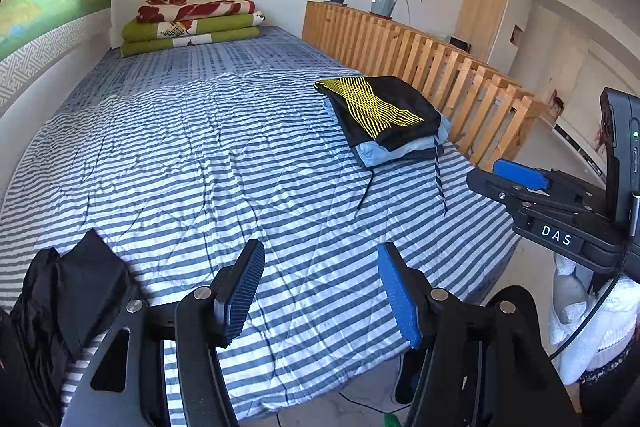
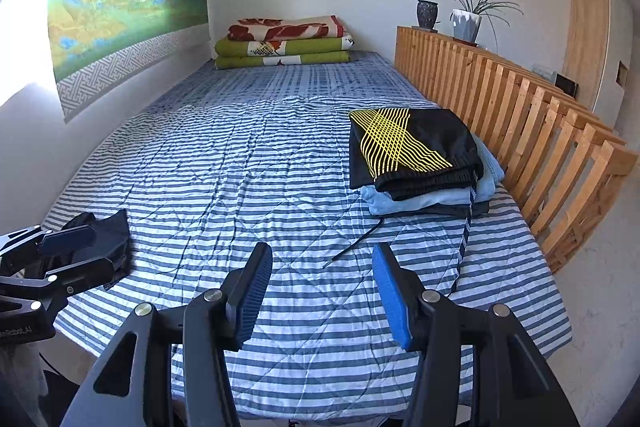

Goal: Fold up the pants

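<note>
Both tools, left tool (image 1: 320, 291) and right tool (image 2: 322, 293), are held apart-jawed and empty over the near bed (image 1: 192, 163). Folded pants (image 2: 412, 151) are stacked far right by the rail. Unfolded dark pants (image 1: 80, 291), judged next, are heaped near left, beside the left tool.

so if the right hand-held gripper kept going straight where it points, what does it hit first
Probably the bare striped bedspread. Nothing lies between the right hand-held gripper and it; the folded clothes stack sits off to the right.
</note>
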